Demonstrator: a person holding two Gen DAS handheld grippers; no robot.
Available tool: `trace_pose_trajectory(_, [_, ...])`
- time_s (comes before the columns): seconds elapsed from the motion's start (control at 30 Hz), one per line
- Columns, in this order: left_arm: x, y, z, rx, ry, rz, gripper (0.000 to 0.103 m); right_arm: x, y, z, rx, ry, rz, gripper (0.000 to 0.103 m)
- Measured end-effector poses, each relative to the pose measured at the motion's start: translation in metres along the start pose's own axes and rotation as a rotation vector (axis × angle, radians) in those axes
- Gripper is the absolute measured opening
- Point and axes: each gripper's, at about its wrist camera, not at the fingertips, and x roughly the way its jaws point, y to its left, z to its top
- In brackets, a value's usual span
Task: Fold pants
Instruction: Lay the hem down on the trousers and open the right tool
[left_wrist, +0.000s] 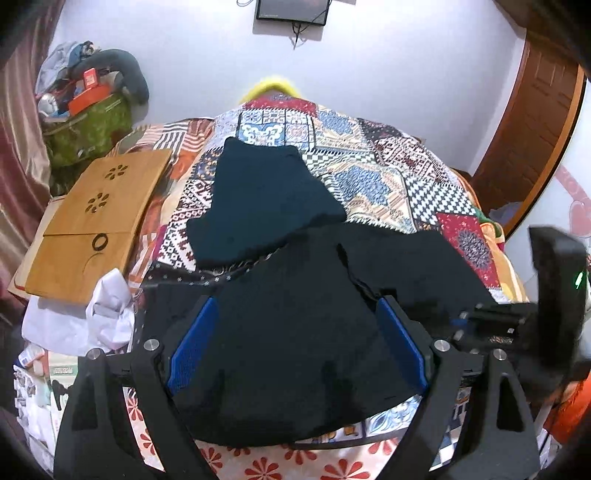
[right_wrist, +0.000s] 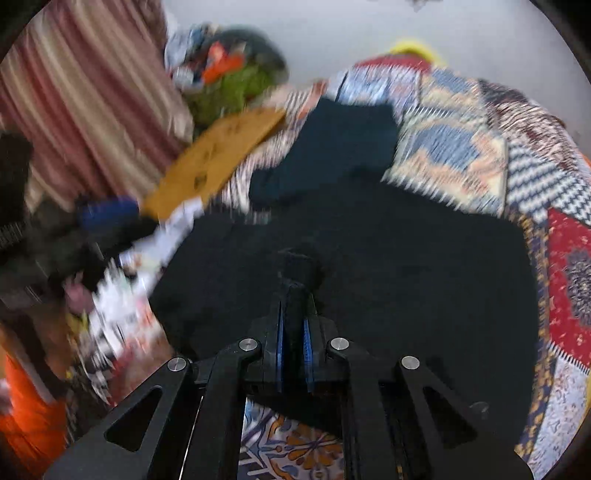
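The patchwork-printed bedspread (left_wrist: 388, 166) with its blue, red and cream squares fills most of what I see. On it, right below me, lie the black cloth pants (left_wrist: 295, 332), spread wide and rumpled across the near part of the bed. Beyond them lies a dark teal folded garment (left_wrist: 258, 195), its near edge just touching the pants. To the left, a flat wooden board with flower-shaped cut-outs (left_wrist: 96, 221) rests at the bed's edge, with crumpled white cloth (left_wrist: 107, 310) just beside its near corner.

My left gripper (left_wrist: 295, 336) hangs over the pants with its blue pads (left_wrist: 195, 339) spread wide; the black fabric shows between them, and neither pad presses on it. My right gripper (right_wrist: 293, 332) is nearly pressed together, and a bunch of the black pants fabric stands in the narrow slot between its pads, pinched there. That view is smeared by blur, so finer detail is lost.
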Motion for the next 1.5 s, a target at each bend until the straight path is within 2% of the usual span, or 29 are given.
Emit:
trace_pose_trajectory(0.03, [0.002,0.000,-0.001,0.001,0.006,0.005,0.088,0.005,0.002,-0.004,-0.016,0.022,-0.012,0.013])
trace_pose_trajectory(0.1, [0.006,0.000,-0.001,0.000,0.017,0.009,0.088,0.003,0.004,-0.009,-0.035,0.013,-0.023,0.015])
trace_pose_trajectory(0.2, [0.011,-0.003,0.004,-0.006,0.022,0.008,0.088,-0.005,0.000,-0.004,-0.012,0.050,0.021,0.030])
trace_pose_trajectory(0.23, [0.012,-0.006,0.007,-0.006,0.021,0.004,0.088,-0.011,-0.003,-0.001,-0.002,0.047,0.030,0.032])
trace_pose_trajectory(0.4, [0.016,-0.024,0.022,0.034,0.008,-0.013,0.088,-0.053,-0.027,0.013,-0.001,-0.044,0.016,0.037])
trace_pose_trajectory(0.57, [0.038,-0.054,0.040,0.105,0.026,-0.025,0.088,-0.085,-0.063,0.026,0.013,-0.126,-0.066,0.038])
trace_pose_trajectory(0.63, [0.052,-0.069,0.046,0.134,0.041,-0.034,0.088,-0.085,-0.076,0.032,0.005,-0.135,-0.136,0.038])
trace_pose_trajectory(0.7, [0.067,-0.082,0.049,0.164,0.065,-0.043,0.088,-0.079,-0.092,0.034,0.010,-0.123,-0.181,0.038])
trace_pose_trajectory(0.77, [0.084,-0.092,0.050,0.196,0.093,-0.039,0.089,-0.069,-0.106,0.034,0.031,-0.102,-0.186,0.038])
trace_pose_trajectory(0.93, [0.144,-0.108,0.032,0.280,0.255,0.036,0.089,-0.026,-0.137,0.015,0.086,0.015,-0.207,0.038])
trace_pose_trajectory(0.97, [0.149,-0.108,0.027,0.291,0.264,0.045,0.090,-0.021,-0.143,0.009,0.089,0.033,-0.209,0.038])
trace_pose_trajectory(1.0, [0.148,-0.106,0.024,0.288,0.242,0.044,0.092,-0.018,-0.146,0.004,0.092,0.039,-0.207,0.041])
trace_pose_trajectory(1.03, [0.145,-0.105,0.022,0.289,0.228,0.052,0.095,-0.020,-0.148,-0.001,0.096,0.016,-0.208,0.050])
trace_pose_trajectory(1.1, [0.144,-0.103,0.020,0.293,0.222,0.054,0.095,-0.029,-0.149,-0.009,0.102,0.001,-0.221,0.055])
trace_pose_trajectory(1.23, [0.138,-0.097,0.015,0.276,0.208,0.051,0.095,-0.041,-0.152,-0.024,0.125,-0.011,-0.196,0.055])
trace_pose_trajectory(1.5, [0.106,-0.090,-0.005,0.270,0.155,0.087,0.095,-0.061,-0.146,-0.039,0.118,-0.022,-0.246,0.055])
